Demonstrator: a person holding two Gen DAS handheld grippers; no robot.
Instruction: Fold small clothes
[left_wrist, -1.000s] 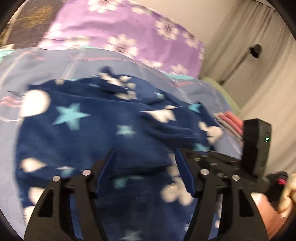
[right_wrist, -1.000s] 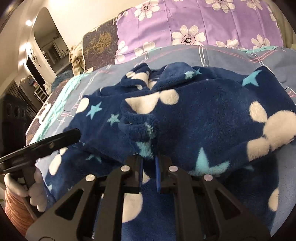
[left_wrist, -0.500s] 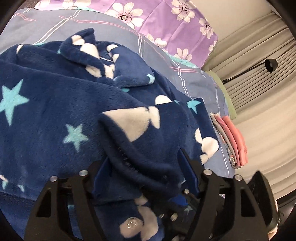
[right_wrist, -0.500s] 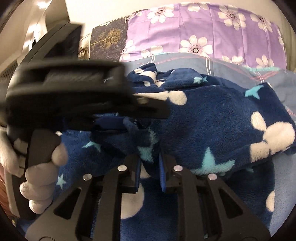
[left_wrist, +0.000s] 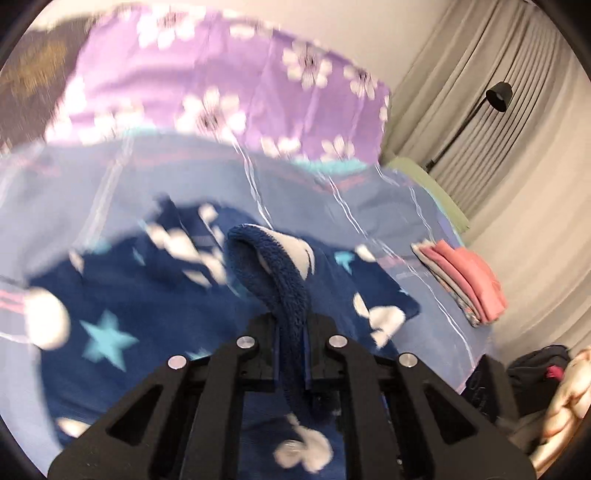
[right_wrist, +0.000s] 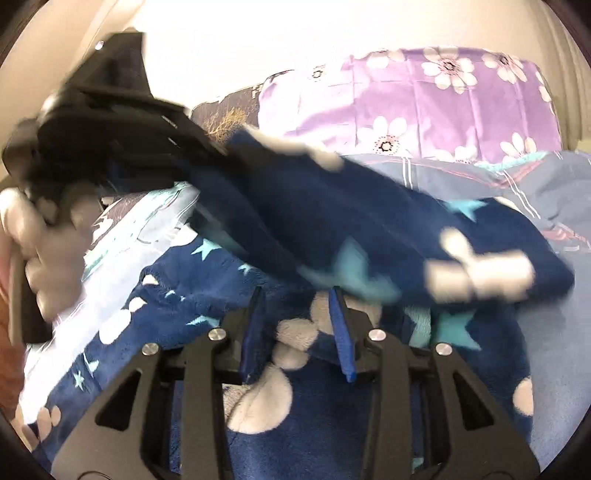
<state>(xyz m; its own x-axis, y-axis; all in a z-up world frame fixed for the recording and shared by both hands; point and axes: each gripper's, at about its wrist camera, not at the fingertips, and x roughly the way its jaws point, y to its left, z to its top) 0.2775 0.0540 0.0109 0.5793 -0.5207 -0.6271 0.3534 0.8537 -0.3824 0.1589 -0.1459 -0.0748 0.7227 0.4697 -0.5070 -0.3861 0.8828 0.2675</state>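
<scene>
A navy fleece garment (left_wrist: 155, 295) with white shapes and teal stars lies on a grey-blue striped bedsheet (left_wrist: 184, 173). My left gripper (left_wrist: 291, 332) is shut on a thick fold of the garment's edge, which loops up in front of it. In the right wrist view that lifted part (right_wrist: 332, 221) stretches across the frame from the left gripper (right_wrist: 122, 122) at the upper left. My right gripper (right_wrist: 299, 314) is open and empty, just above the flat fleece (right_wrist: 266, 398), with the lifted cloth above its fingertips.
A purple flowered pillow (left_wrist: 229, 92) and a dark patterned pillow (left_wrist: 29, 77) lie at the head of the bed. A stack of folded pink clothes (left_wrist: 465, 280) sits at the bed's right edge. Grey curtains (left_wrist: 517, 122) and a black lamp (left_wrist: 498, 96) stand beyond.
My left gripper has shut on the fold and lifted it up. My right gripper has opened and let go of the fleece it held.
</scene>
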